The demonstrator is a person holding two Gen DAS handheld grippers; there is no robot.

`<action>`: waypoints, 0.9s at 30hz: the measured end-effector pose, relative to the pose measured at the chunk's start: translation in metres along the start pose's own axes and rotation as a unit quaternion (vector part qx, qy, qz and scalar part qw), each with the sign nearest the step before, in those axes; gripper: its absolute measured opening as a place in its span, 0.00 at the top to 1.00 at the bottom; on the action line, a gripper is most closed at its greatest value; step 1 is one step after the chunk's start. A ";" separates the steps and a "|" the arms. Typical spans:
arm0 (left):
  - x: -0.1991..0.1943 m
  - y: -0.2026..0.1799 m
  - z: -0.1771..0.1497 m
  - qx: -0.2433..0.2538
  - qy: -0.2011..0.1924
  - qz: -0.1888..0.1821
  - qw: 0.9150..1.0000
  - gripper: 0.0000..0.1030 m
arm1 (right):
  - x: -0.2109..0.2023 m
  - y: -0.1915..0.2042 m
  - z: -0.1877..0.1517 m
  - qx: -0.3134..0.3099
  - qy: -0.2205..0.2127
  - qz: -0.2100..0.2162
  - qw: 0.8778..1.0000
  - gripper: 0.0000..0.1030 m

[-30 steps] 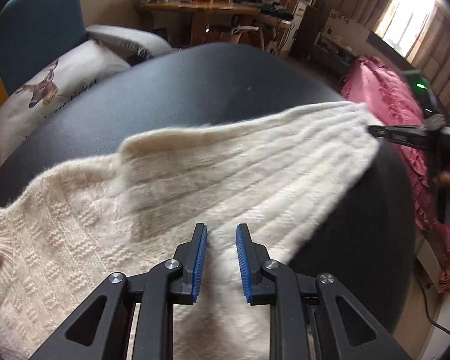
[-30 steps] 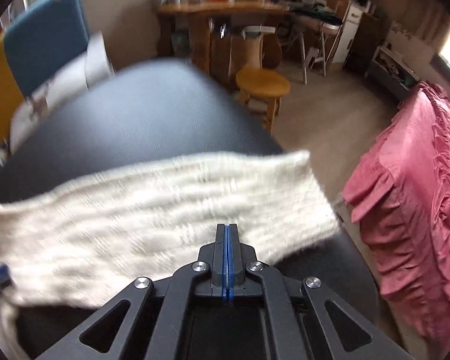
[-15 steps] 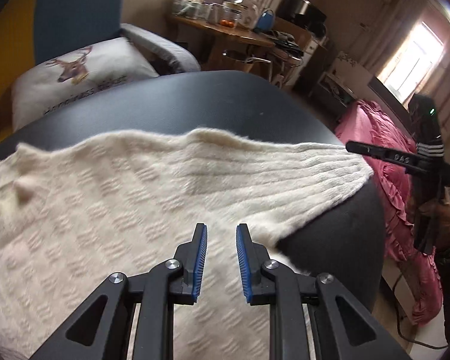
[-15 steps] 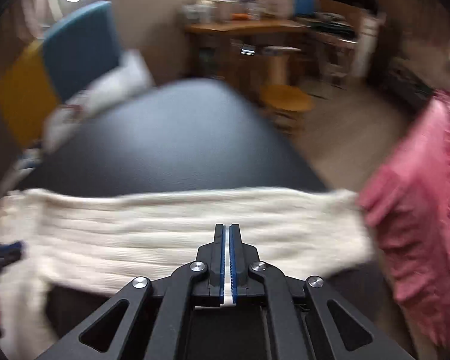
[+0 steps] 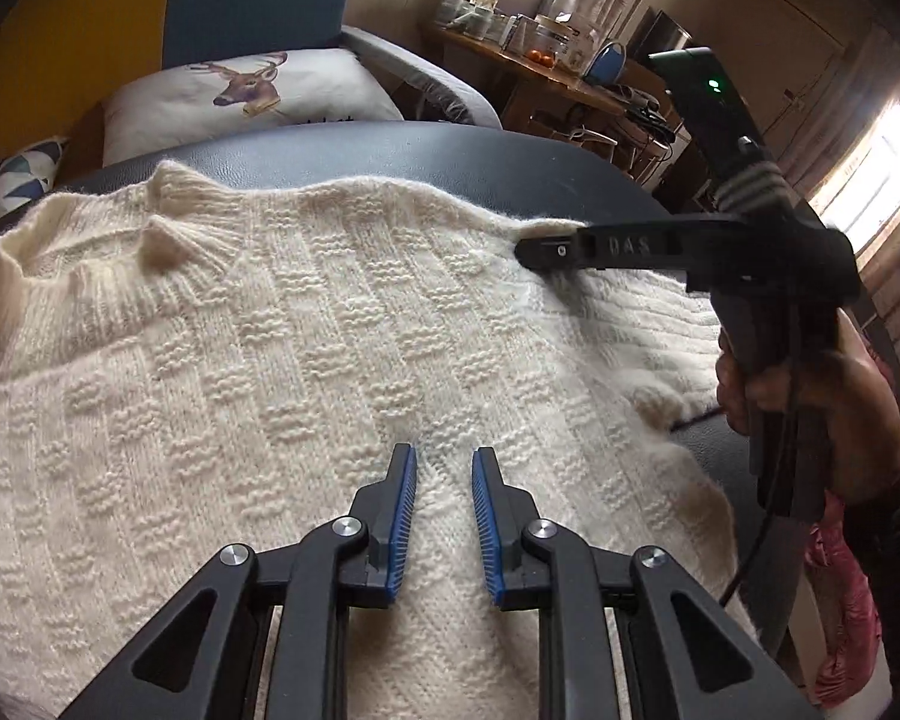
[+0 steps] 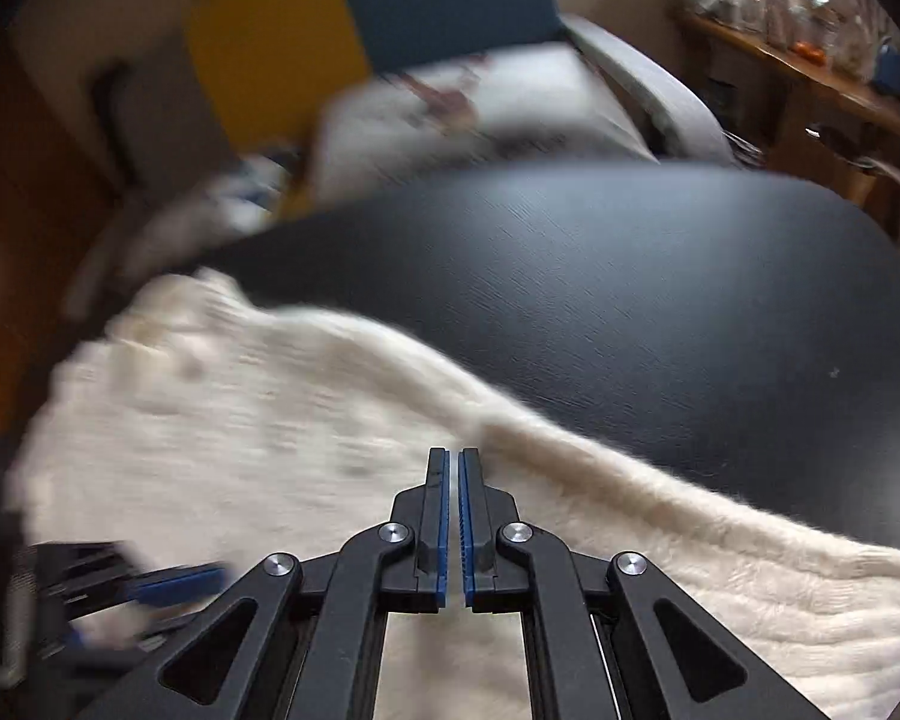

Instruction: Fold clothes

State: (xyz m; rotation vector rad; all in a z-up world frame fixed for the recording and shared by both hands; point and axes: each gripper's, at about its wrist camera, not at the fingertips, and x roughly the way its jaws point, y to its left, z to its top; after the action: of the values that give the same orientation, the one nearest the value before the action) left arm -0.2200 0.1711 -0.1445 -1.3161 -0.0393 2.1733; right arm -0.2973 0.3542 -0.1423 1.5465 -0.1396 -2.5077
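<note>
Here, a cream knit sweater (image 5: 306, 360) lies spread flat on the dark surface (image 6: 660, 300), its collar toward the upper left of the left wrist view.
The left gripper (image 5: 443, 468) hovers over the sweater at lower centre, fingers spread a little with nothing between them. The right gripper (image 6: 453, 468), fingers pressed together and empty, sits at the sweater's far edge; a hand (image 5: 822, 396) holds it at right.

The far half of the black worktop (image 6: 660, 300) lay bare, open to passage. The cream sweater (image 5: 270, 390) covered the near half. A deer-print cushion (image 5: 240, 96) crowded the far edge.
</note>
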 end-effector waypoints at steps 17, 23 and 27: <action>-0.075 -0.013 -0.058 0.012 -0.013 0.002 1.000 0.81 | -0.083 -0.018 -0.092 0.081 -0.005 0.192 0.978 0.37; -0.083 -0.022 -0.089 0.036 0.001 0.017 0.999 0.81 | -0.084 -0.022 -0.161 0.139 0.010 0.218 0.966 0.31; -0.075 -0.017 -0.102 0.035 0.017 0.046 0.998 0.81 | -0.070 -0.011 -0.165 0.156 -0.019 0.201 0.967 0.80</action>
State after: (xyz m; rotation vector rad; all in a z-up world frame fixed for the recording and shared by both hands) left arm -0.1038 0.1202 -0.1315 -1.3388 0.1114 2.2063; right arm -0.1205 0.3834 -0.1572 1.3963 -0.8016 -2.2648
